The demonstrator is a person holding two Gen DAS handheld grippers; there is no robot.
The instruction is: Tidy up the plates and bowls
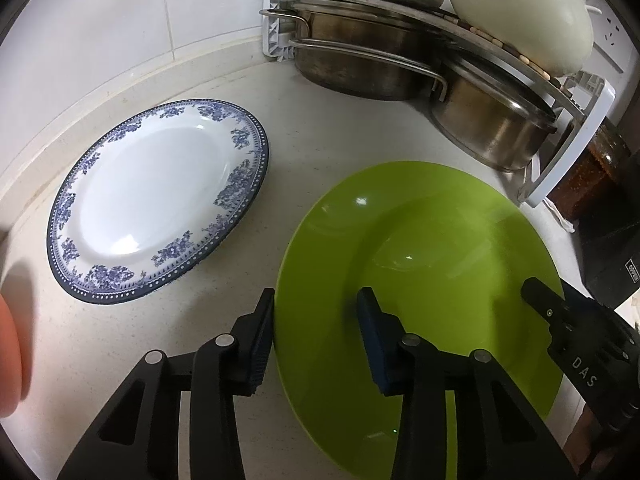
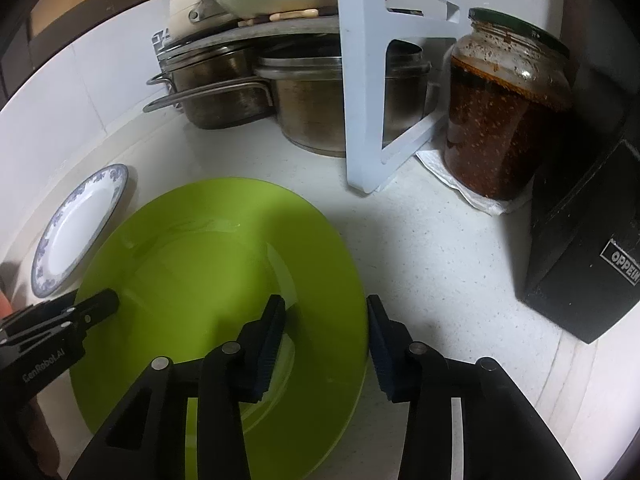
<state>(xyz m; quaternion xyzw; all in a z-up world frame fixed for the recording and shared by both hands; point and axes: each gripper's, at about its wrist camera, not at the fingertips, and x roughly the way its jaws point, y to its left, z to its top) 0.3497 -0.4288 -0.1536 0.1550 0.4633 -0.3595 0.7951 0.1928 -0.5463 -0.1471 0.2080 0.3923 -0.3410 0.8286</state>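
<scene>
A lime green plate (image 1: pixel 420 240) lies flat on the pale counter (image 1: pixel 320 136), seen again in the right wrist view (image 2: pixel 208 264). My left gripper (image 1: pixel 316 312) straddles the plate's left rim, one finger outside it and one over the plate, with a wide gap and no pad pressing. My right gripper (image 2: pixel 326 316) straddles the right rim in the same way, jaws apart. To the left, flat on the counter, is a white plate with a blue floral border (image 1: pixel 160 200), small in the right wrist view (image 2: pixel 76 232).
Steel pots (image 1: pixel 360 56) sit under a white rack (image 2: pixel 364 80) at the back, with cream cookware (image 1: pixel 520 12) on top. A jar of dark red paste (image 2: pixel 504 120) and a black box (image 2: pixel 592 264) stand to the right. A hand (image 1: pixel 12 360) shows at the far left.
</scene>
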